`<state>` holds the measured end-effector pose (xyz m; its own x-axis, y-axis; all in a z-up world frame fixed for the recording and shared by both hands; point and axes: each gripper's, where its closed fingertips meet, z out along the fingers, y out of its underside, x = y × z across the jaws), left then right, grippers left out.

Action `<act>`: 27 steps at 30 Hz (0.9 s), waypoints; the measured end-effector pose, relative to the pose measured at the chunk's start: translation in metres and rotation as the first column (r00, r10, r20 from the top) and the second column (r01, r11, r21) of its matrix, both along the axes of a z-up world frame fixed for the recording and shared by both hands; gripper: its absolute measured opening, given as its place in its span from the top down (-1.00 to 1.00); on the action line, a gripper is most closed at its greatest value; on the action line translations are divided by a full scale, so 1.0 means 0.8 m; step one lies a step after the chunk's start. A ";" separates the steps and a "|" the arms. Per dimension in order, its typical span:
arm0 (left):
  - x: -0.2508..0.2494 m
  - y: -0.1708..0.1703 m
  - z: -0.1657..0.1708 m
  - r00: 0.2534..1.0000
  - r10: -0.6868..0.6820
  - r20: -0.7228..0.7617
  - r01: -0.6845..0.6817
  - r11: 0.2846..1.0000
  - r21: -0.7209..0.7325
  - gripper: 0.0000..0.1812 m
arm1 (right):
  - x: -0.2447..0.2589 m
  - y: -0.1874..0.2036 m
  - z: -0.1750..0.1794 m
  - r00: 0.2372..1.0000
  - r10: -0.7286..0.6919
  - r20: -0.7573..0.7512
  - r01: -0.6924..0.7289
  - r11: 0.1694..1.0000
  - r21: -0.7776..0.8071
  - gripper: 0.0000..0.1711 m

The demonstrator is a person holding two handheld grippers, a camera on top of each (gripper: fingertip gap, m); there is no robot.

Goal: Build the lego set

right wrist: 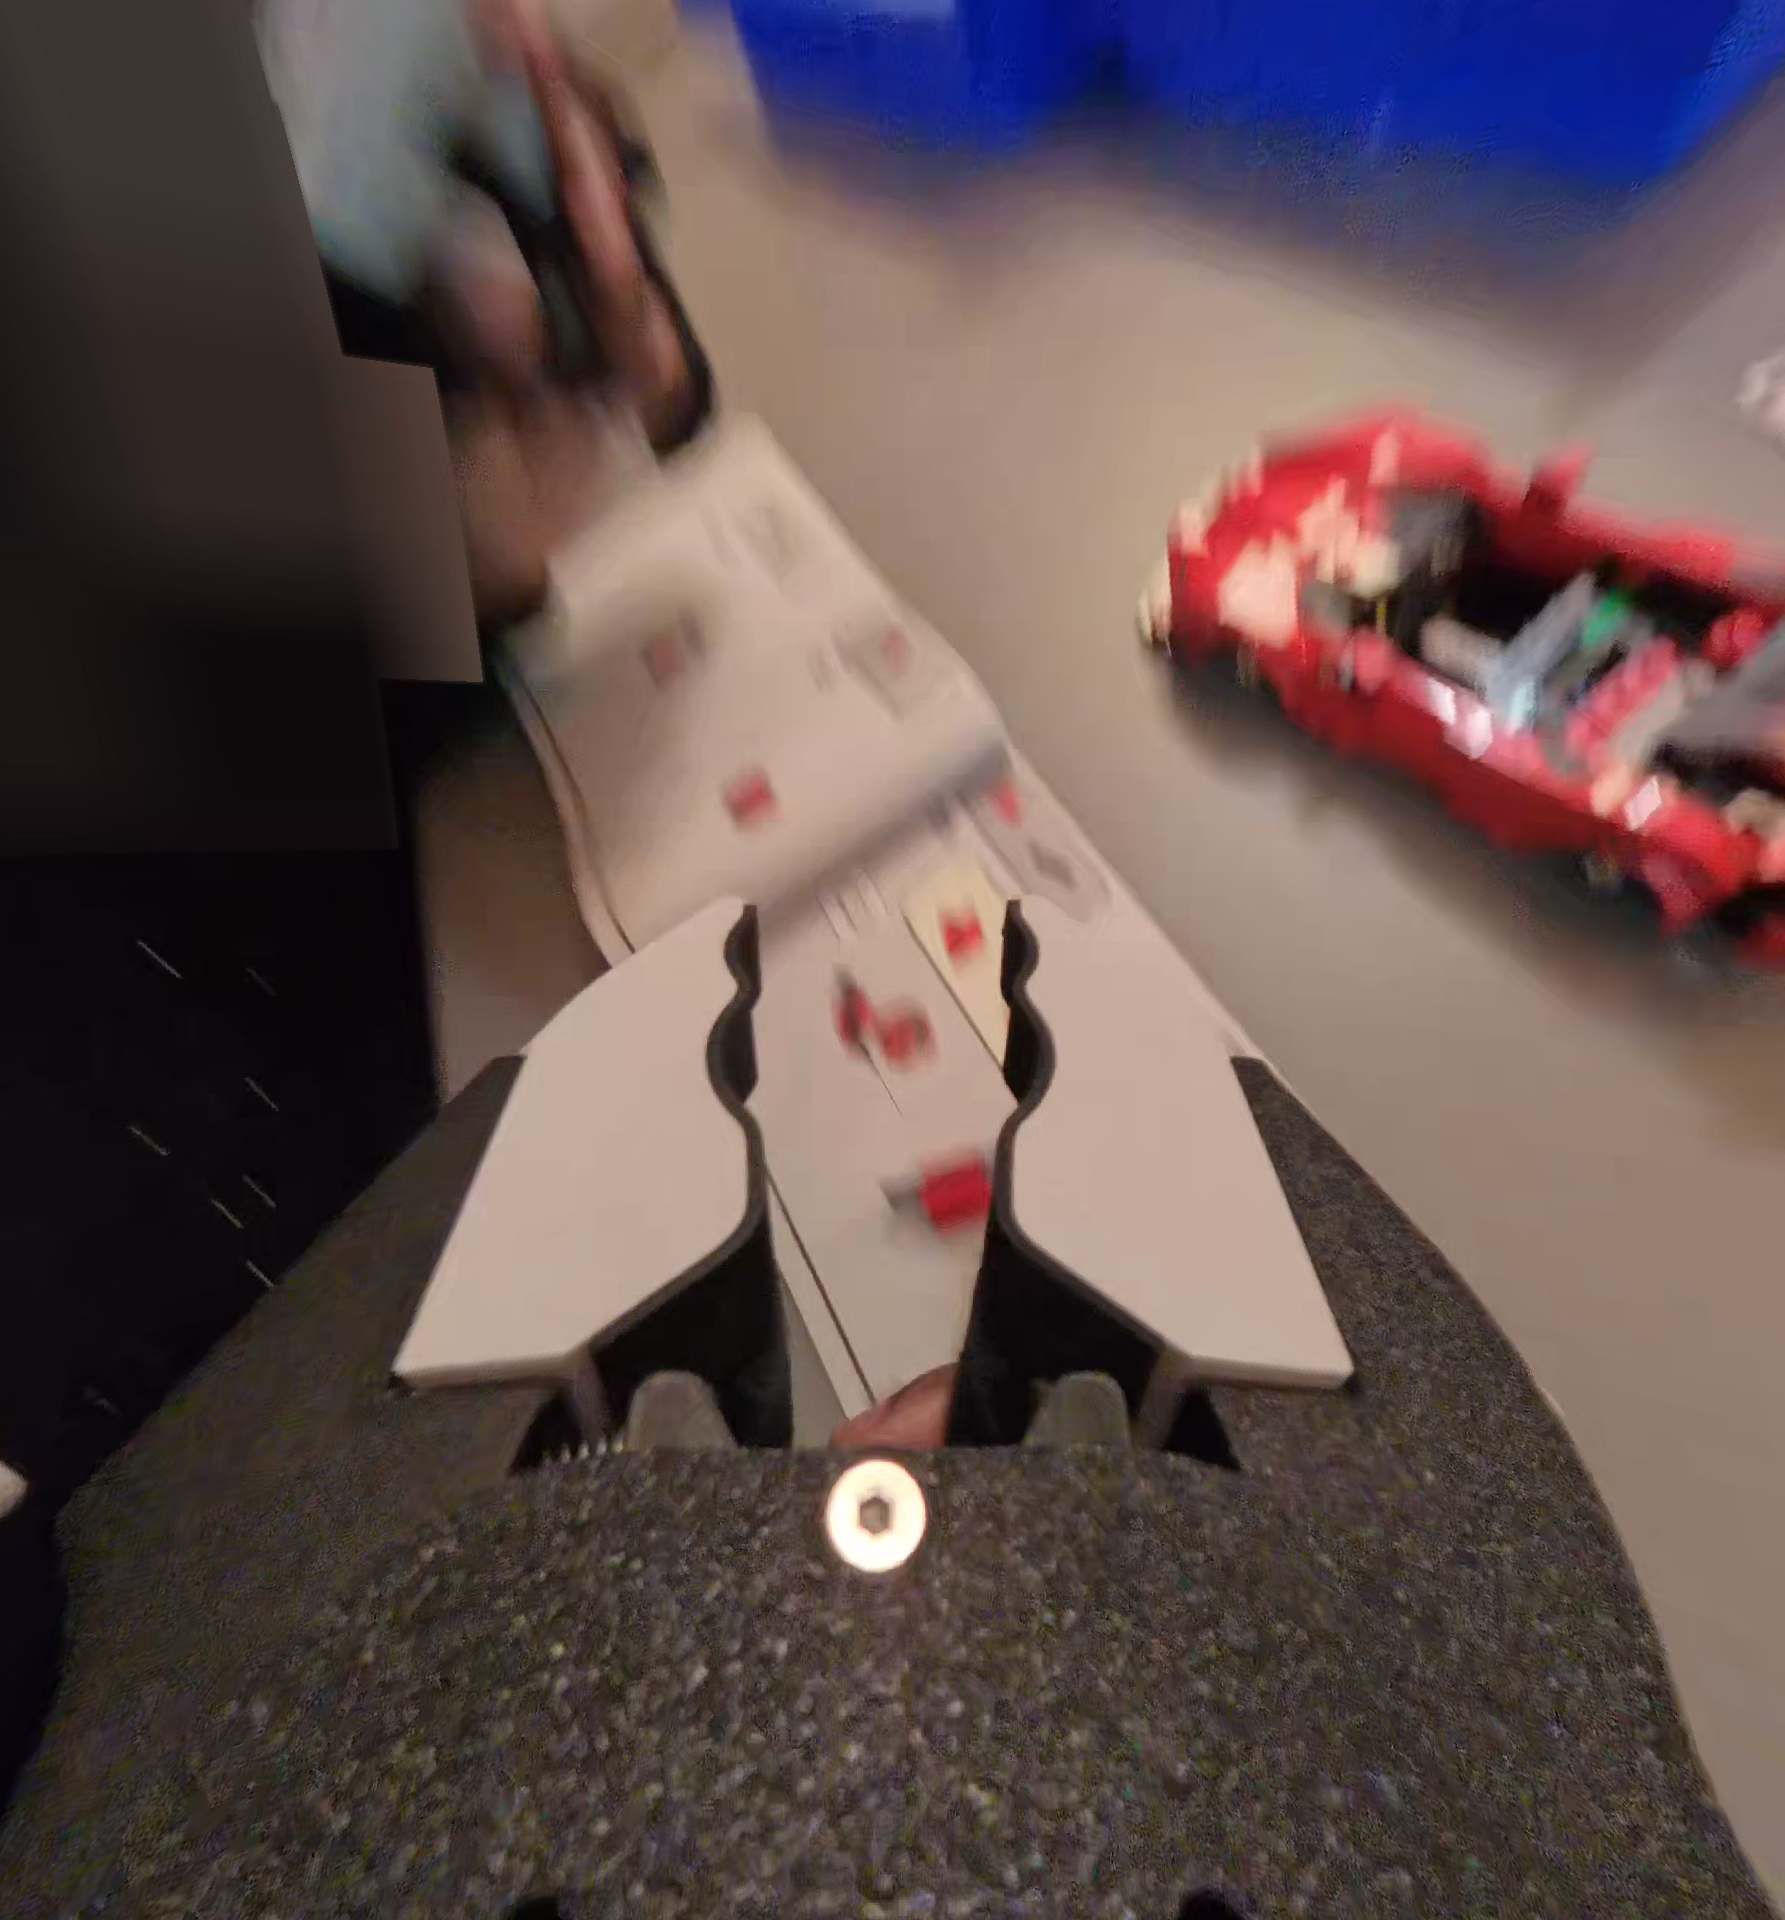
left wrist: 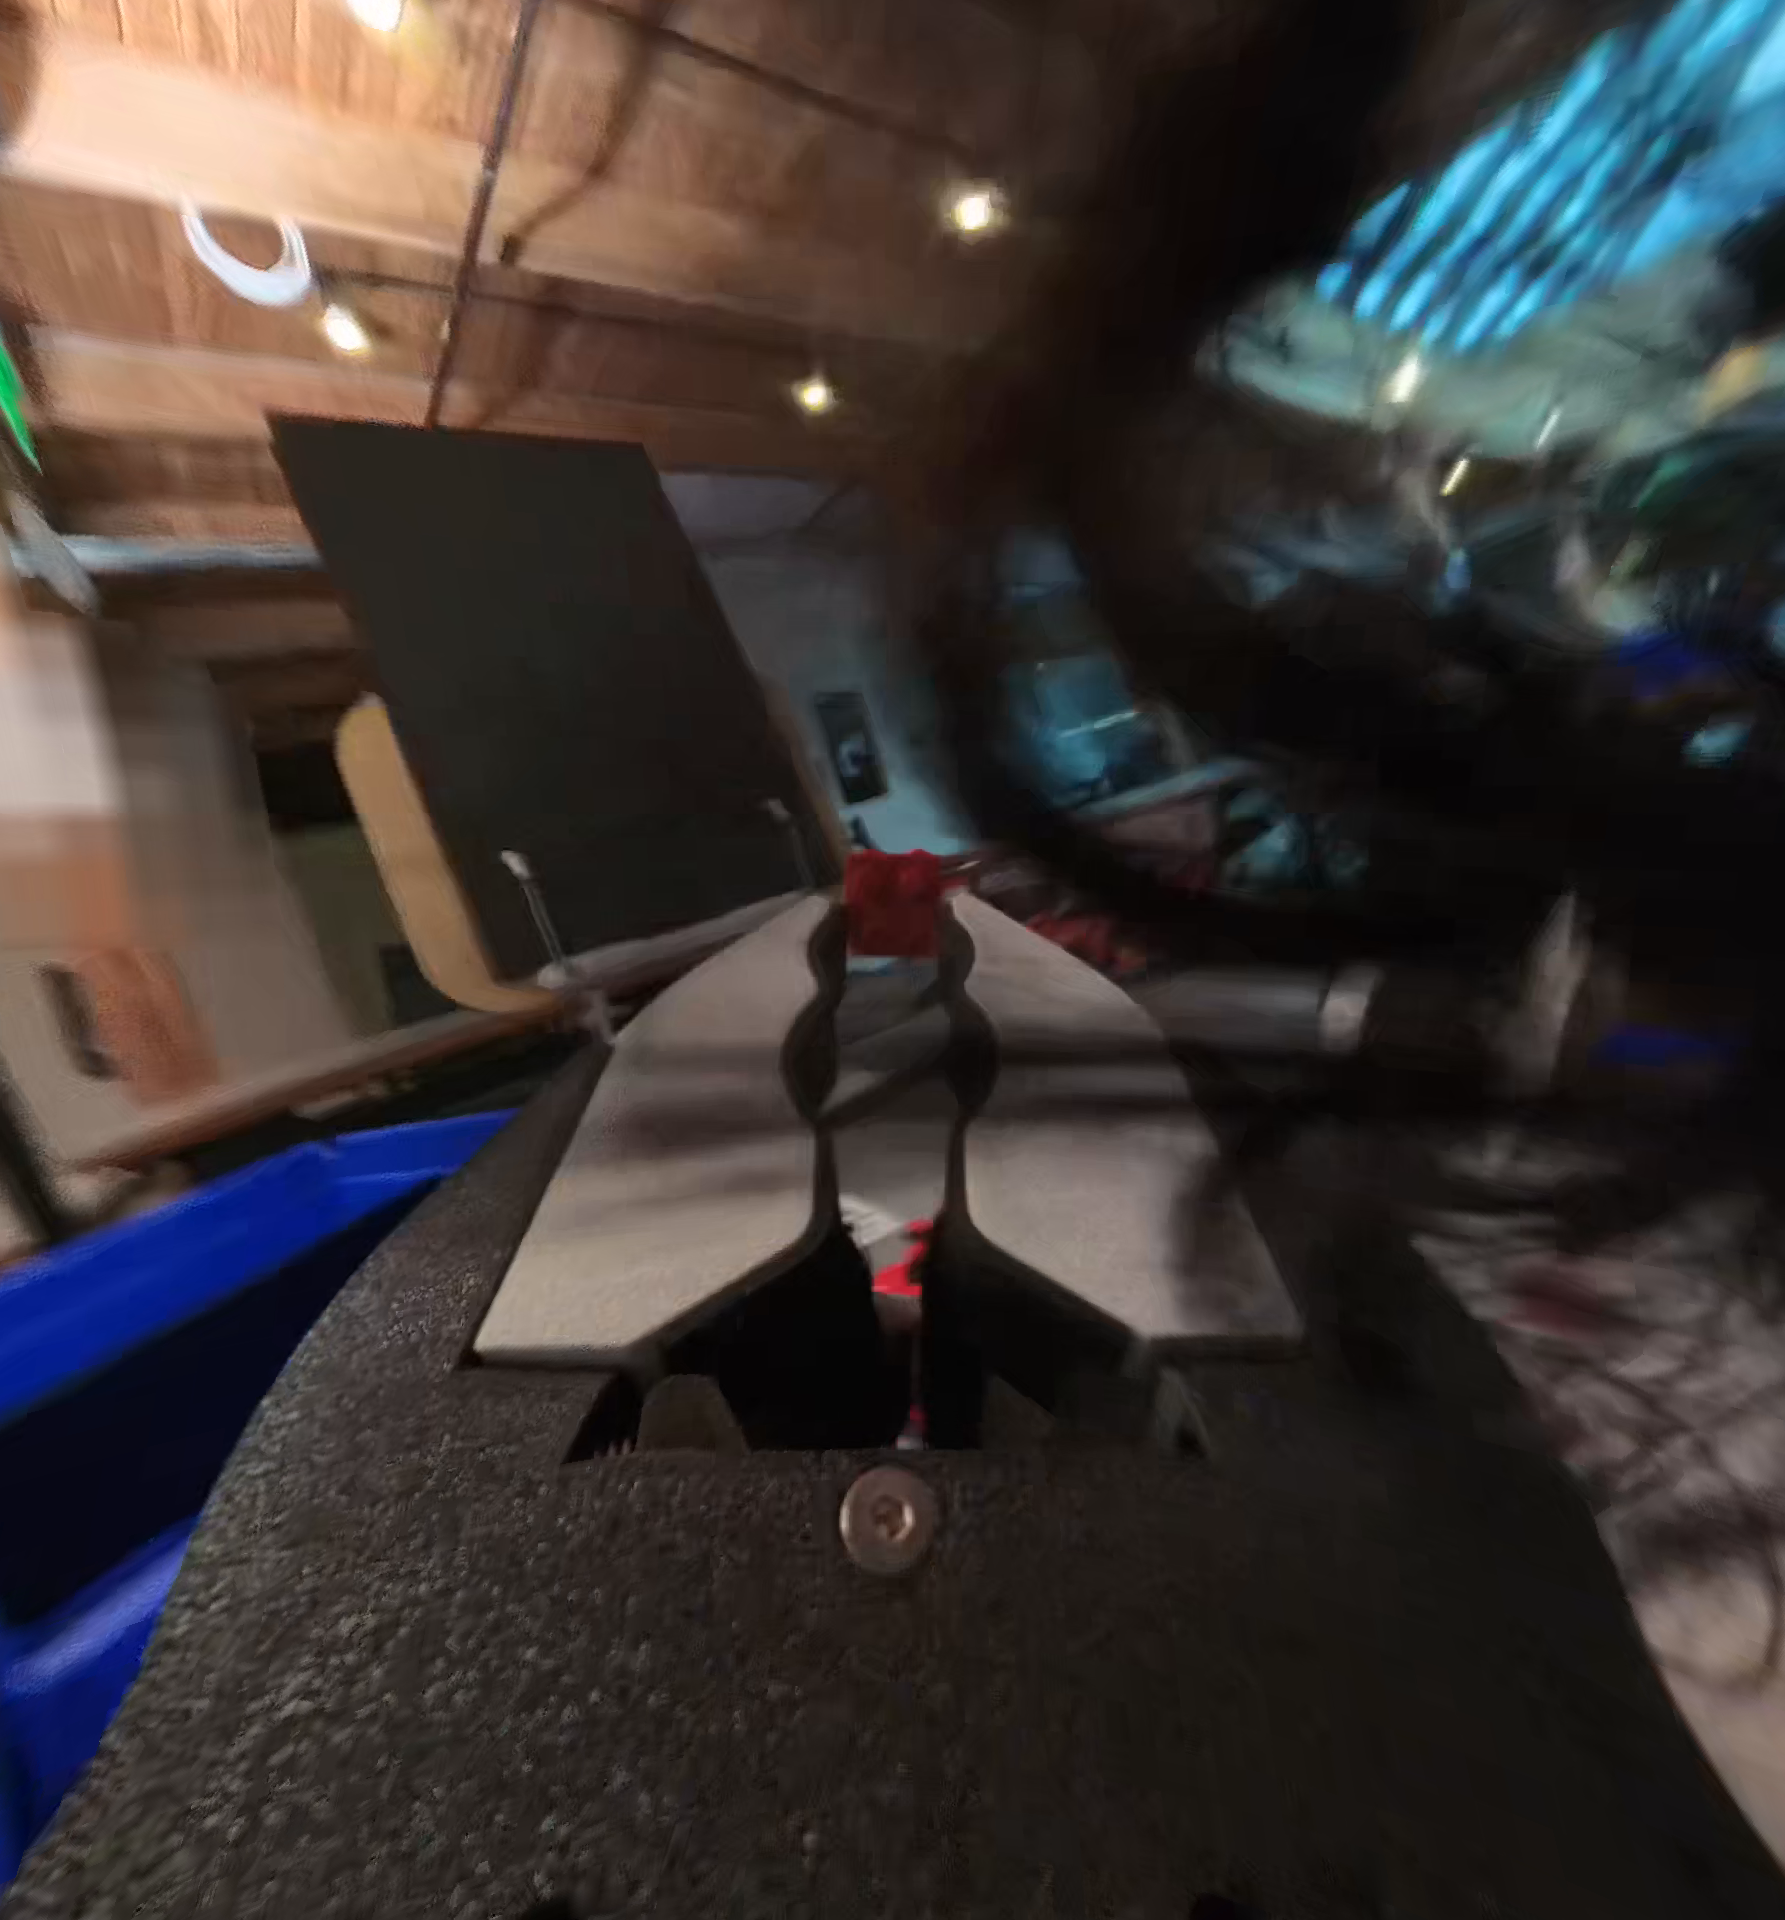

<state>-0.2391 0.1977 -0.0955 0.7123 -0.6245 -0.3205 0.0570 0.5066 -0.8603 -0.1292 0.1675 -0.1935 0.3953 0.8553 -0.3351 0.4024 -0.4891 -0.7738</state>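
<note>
My left gripper is shut on a small red lego piece held at its fingertips, raised and pointing up toward the room. The left wrist view is blurred. My right gripper is open and empty, hovering over an open instruction booklet that lies on the grey table. A partly built red lego car sits on the table to the right of the right gripper, with grey and black parts showing inside it. The right wrist view is blurred too.
A blue bin stands at the far edge of the table; it also shows low left in the left wrist view. A person's hand rests beyond the booklet. A black panel stands ahead of the left gripper.
</note>
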 end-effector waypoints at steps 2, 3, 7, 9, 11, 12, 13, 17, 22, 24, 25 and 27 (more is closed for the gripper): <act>0.011 -0.004 -0.001 0.981 0.132 -0.140 -0.110 0.983 0.150 0.81 | -0.030 0.002 0.057 0.937 -0.039 -0.347 0.030 0.999 -0.033 0.51; 0.019 -0.009 -0.001 0.963 0.181 -0.200 -0.134 0.965 0.226 0.83 | -0.043 -0.002 0.080 0.884 -0.022 -0.467 0.004 0.999 -0.038 0.52; 0.040 -0.025 -0.002 0.917 0.274 -0.290 -0.154 0.913 0.377 0.82 | -0.084 -0.011 0.106 0.857 0.077 -0.509 -0.049 0.996 0.068 0.49; 0.044 -0.030 -0.005 0.905 0.287 -0.315 -0.147 0.905 0.400 0.83 | -0.095 -0.012 0.111 0.885 0.132 -0.446 -0.059 0.983 0.174 0.49; 0.048 -0.036 -0.007 0.892 0.294 -0.343 -0.134 0.897 0.421 0.82 | -0.099 -0.012 0.117 0.906 0.170 -0.387 -0.066 0.961 0.269 0.54; 0.050 -0.039 -0.008 0.886 0.301 -0.354 -0.129 0.891 0.435 0.82 | -0.100 -0.012 0.118 0.915 0.187 -0.356 -0.077 0.950 0.302 0.58; 0.051 -0.041 -0.009 0.881 0.305 -0.362 -0.124 0.887 0.445 0.82 | -0.100 -0.011 0.116 0.925 0.198 -0.323 -0.090 0.943 0.319 0.64; 0.056 -0.050 -0.008 0.873 0.301 -0.384 -0.098 0.879 0.467 0.82 | -0.098 -0.014 0.116 0.929 0.245 -0.279 -0.136 0.924 0.358 0.78; 0.060 -0.064 -0.012 0.934 0.042 -0.355 0.056 0.963 0.262 0.67 | -0.083 -0.021 0.126 0.909 0.363 -0.205 -0.179 0.783 0.595 0.78; 0.058 -0.071 -0.013 0.948 -0.277 -0.155 0.272 0.961 -0.056 0.62 | -0.076 -0.031 0.133 0.890 0.438 -0.128 -0.199 0.625 0.755 0.78; 0.056 -0.076 -0.007 0.894 -0.446 0.032 0.442 0.870 -0.219 0.59 | -0.074 -0.037 0.135 0.883 0.463 -0.075 -0.204 0.524 0.827 0.78; 0.047 -0.087 0.016 0.634 -0.639 0.435 0.773 0.525 -0.356 0.53 | -0.073 -0.046 0.140 0.872 0.489 0.022 -0.213 0.338 0.917 0.78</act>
<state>-0.2013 0.1284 -0.0826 -0.0307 -0.9632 0.2671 0.4289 -0.2541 -0.8669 -0.1873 0.1304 -0.0817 0.0148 0.7516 0.6595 0.1135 0.6540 -0.7479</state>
